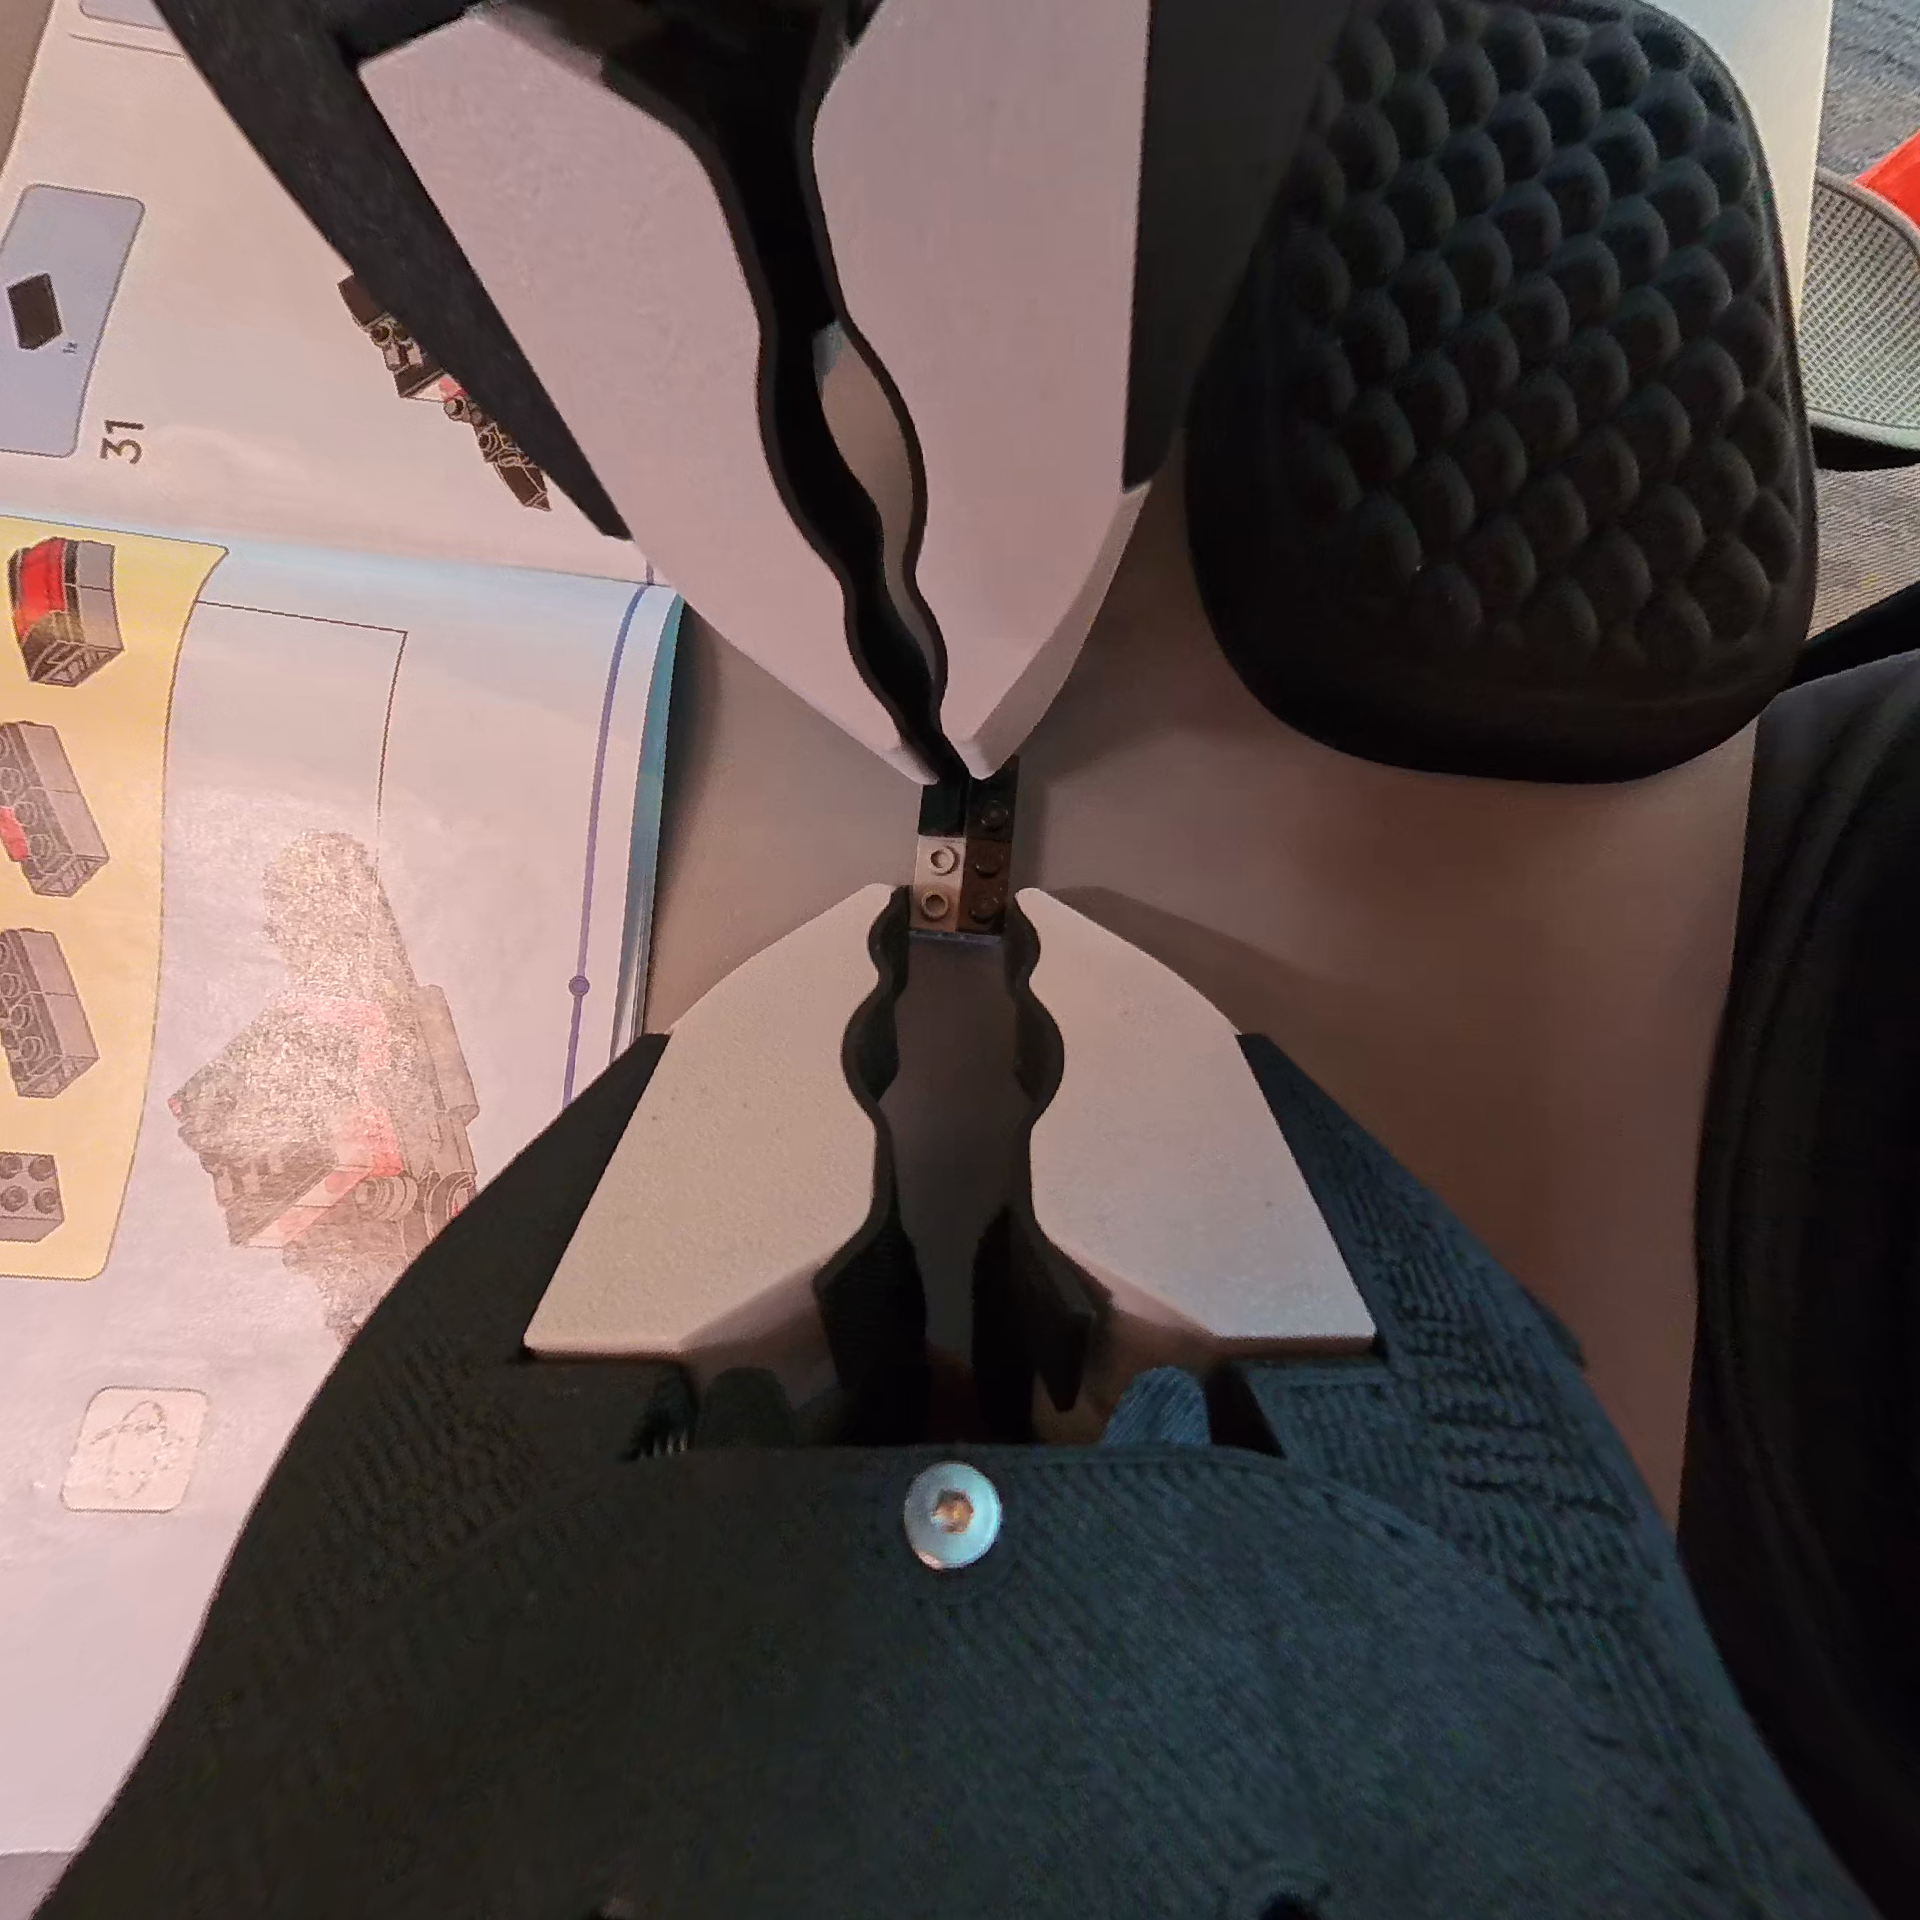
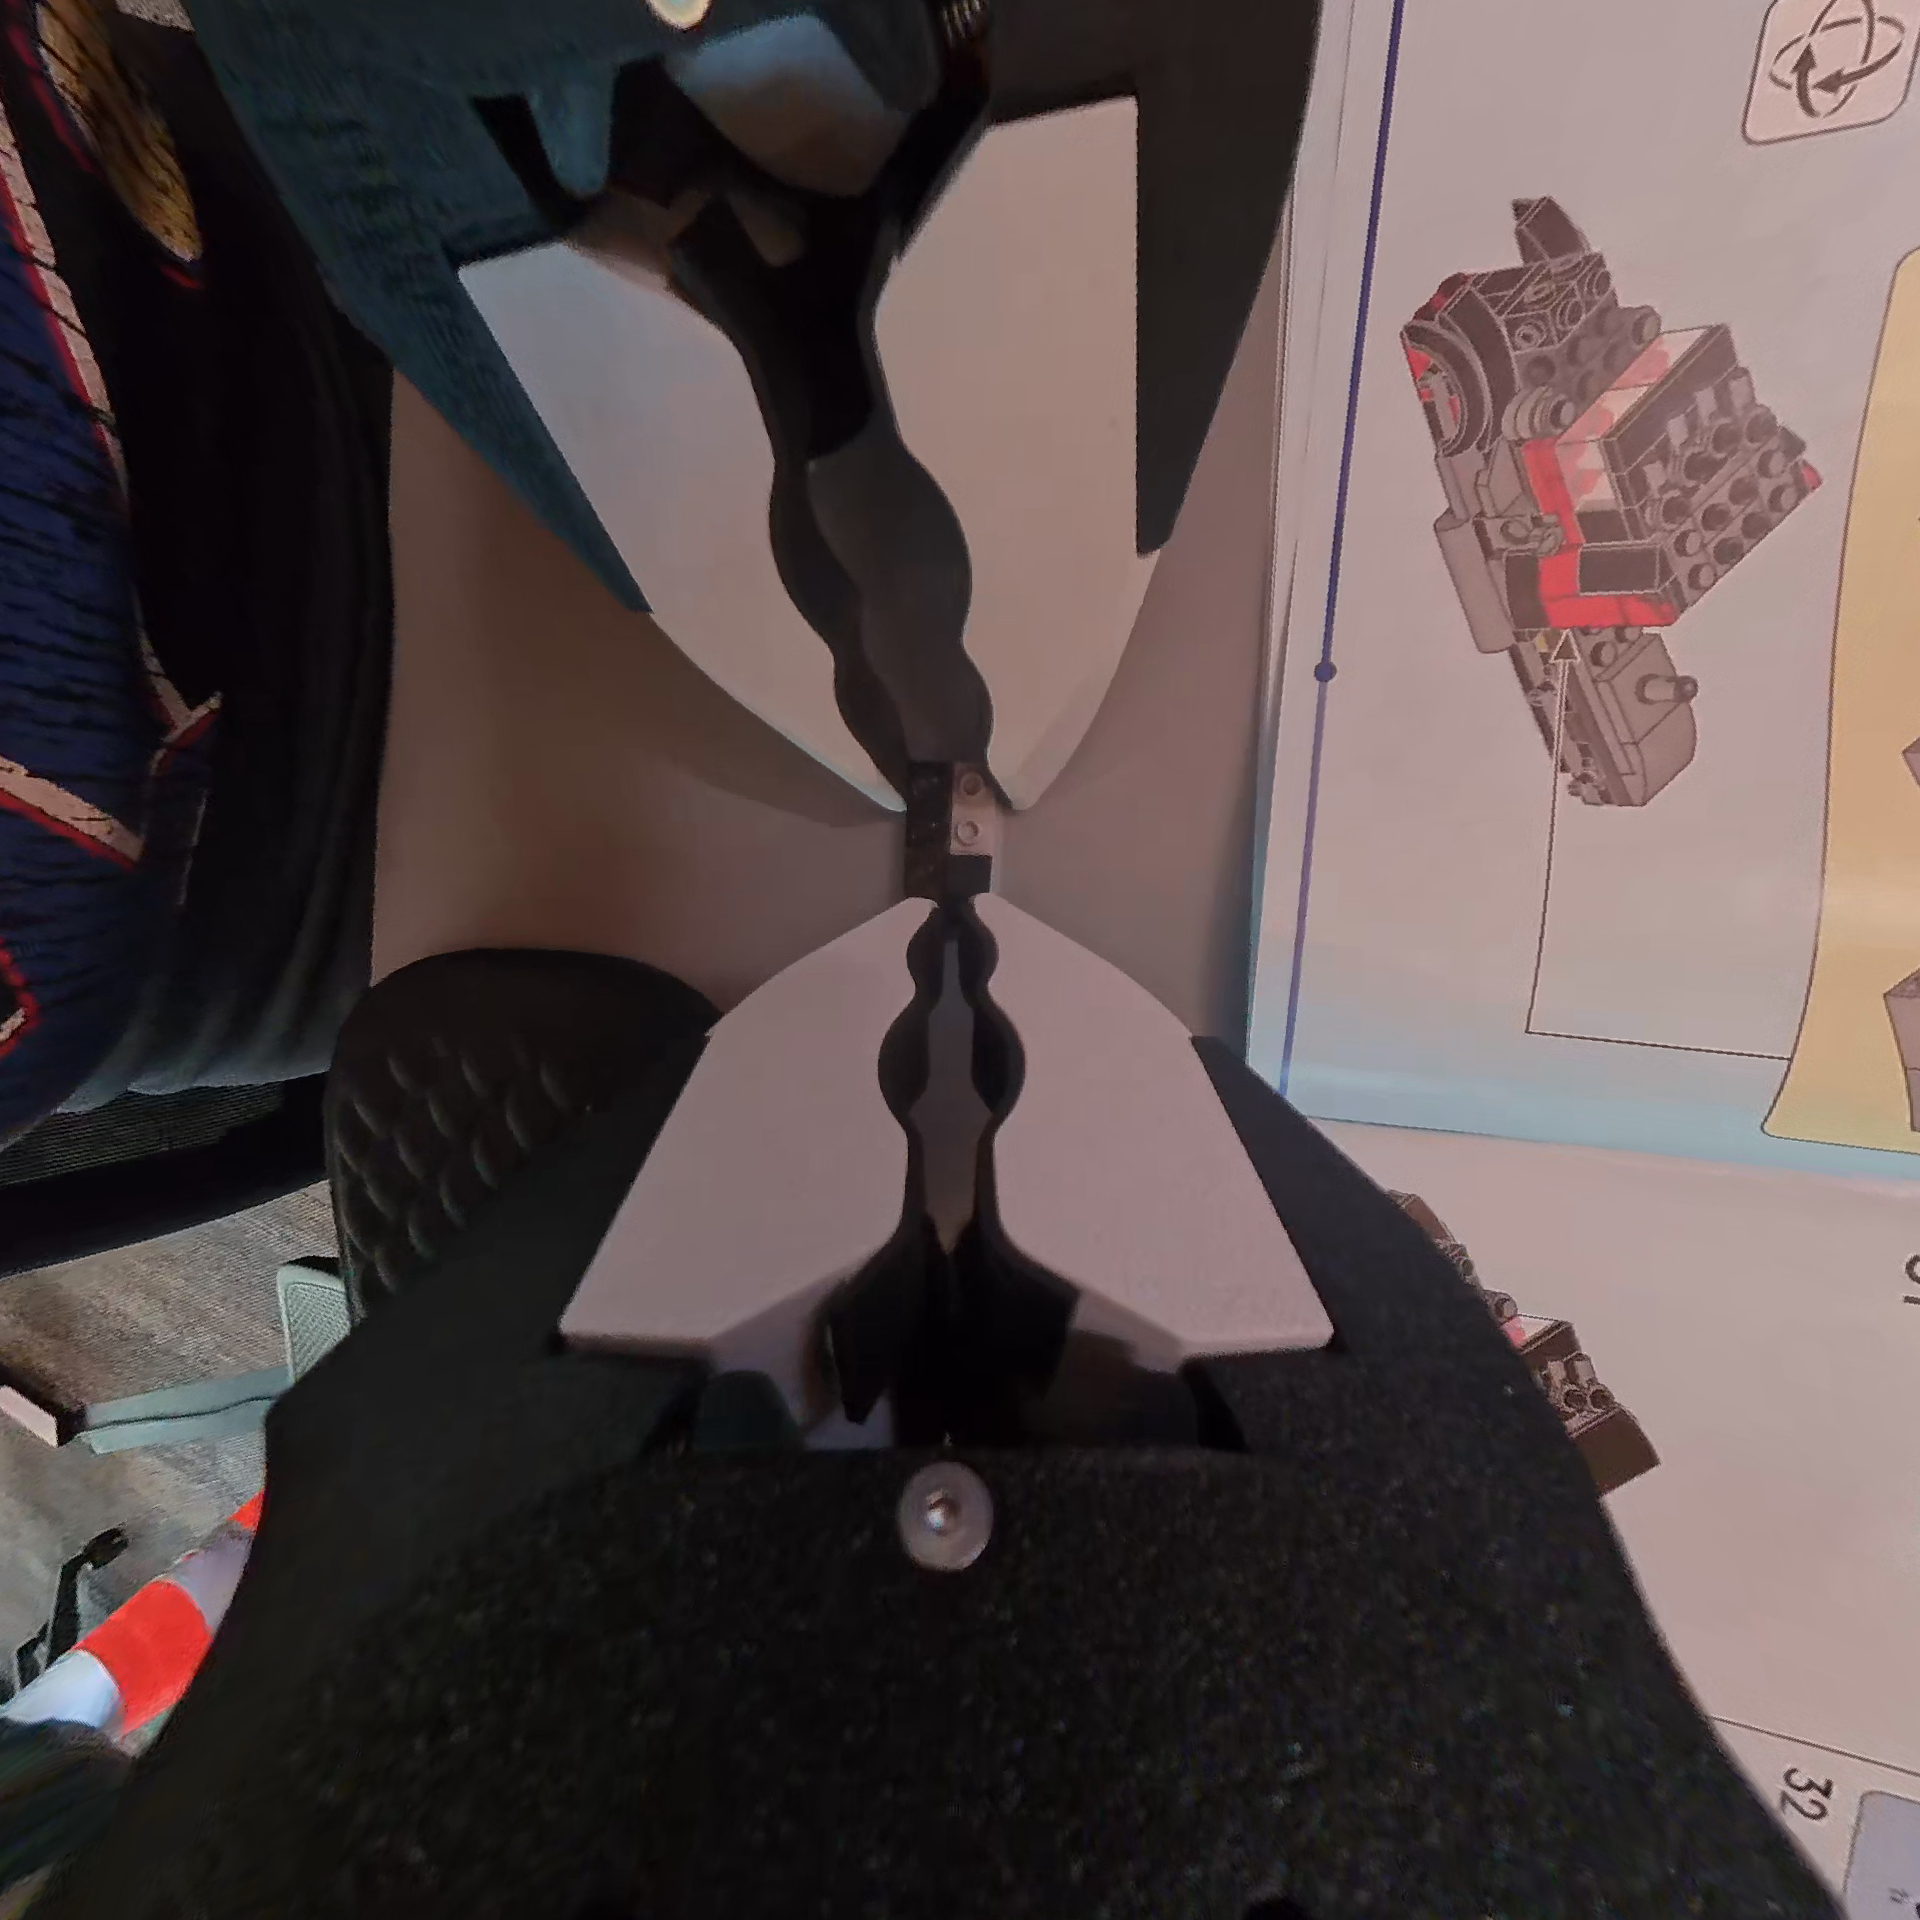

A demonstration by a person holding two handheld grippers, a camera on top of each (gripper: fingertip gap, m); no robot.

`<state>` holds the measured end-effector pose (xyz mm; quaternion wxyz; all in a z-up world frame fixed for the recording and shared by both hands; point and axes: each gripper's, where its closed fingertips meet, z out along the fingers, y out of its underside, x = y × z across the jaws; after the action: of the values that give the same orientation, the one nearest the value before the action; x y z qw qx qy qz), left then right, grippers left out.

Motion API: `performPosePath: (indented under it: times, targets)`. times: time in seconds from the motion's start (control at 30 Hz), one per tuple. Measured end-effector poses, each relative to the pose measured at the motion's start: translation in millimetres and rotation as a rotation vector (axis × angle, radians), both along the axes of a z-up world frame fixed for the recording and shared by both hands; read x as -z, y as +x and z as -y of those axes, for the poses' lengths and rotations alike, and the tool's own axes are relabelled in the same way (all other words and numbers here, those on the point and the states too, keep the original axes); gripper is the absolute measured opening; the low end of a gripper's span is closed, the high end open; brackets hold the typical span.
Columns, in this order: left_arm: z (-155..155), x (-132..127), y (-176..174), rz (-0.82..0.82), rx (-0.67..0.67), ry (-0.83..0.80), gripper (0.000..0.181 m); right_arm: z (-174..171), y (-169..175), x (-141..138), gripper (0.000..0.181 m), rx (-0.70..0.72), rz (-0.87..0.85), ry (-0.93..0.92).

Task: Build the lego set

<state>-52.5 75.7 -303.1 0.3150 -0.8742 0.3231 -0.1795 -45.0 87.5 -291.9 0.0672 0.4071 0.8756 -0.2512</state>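
Mounted just behind each pair of fingers [image 1: 790, 966] [image 2: 1049, 966] and aimed forward along them, down at the table [image 1: 1143, 831] from very close, facing one another, sharing the small black-and-grey lego assembly [image 1: 964, 860] [image 2: 948, 831] and the open instruction booklet [image 1: 343, 883] [image 2: 1558, 883] seen from opposite sides.

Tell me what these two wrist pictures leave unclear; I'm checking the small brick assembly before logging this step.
- Small brick assembly: its ends are buried between the tips of both claws in each view, so its full length is hidden.
- Right claw: whether its tips pinch the piece or merely touch it is too small to tell.
- Instruction booklet: pages cut off by the frame edge and covered by the claw bodies.
- Left claw is shut on the assembly.
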Motion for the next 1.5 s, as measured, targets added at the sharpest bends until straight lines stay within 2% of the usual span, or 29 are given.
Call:
performPosePath:
  times: [0.03,0.57,0.83,0.97,1.07,1.2,1.4,1.5]
  targets:
    - [0.0,0.0,-0.1,0.002,0.000,-0.001,0.017,0.2,0.1,0.1,0.002,0.005,0.006,-0.004]
    - [-0.4,0.1,-0.4,0.003,-0.011,-0.003,0.018,2.1,0.0,1.0,0.004,-0.056,0.085,-0.001]
    - [-0.6,0.2,-0.5,0.002,-0.013,-0.002,0.018,2.2,-1.0,2.1,0.004,-0.029,0.139,0.020]
    - [-0.5,0.0,-0.5,-0.001,-0.008,0.005,0.018,2.3,-1.1,1.5,0.005,-0.052,0.063,0.013]
    - [-0.5,-0.1,-0.2,0.000,-0.005,0.003,0.017,2.3,-2.4,0.9,0.006,0.010,-0.007,-0.061]
    - [-0.6,-0.4,-0.3,0.001,-0.005,0.002,0.017,5.0,5.1,-5.9,0.016,0.039,-0.056,-0.141]
    - [-0.7,-0.4,-0.4,-0.005,-0.005,0.005,0.018,-1.2,11.0,-6.1,0.018,0.126,-0.134,-0.152]
    - [-0.7,-0.3,-0.4,-0.020,-0.004,0.016,0.018,-1.4,6.0,-8.8,0.021,0.187,-0.228,-0.176]
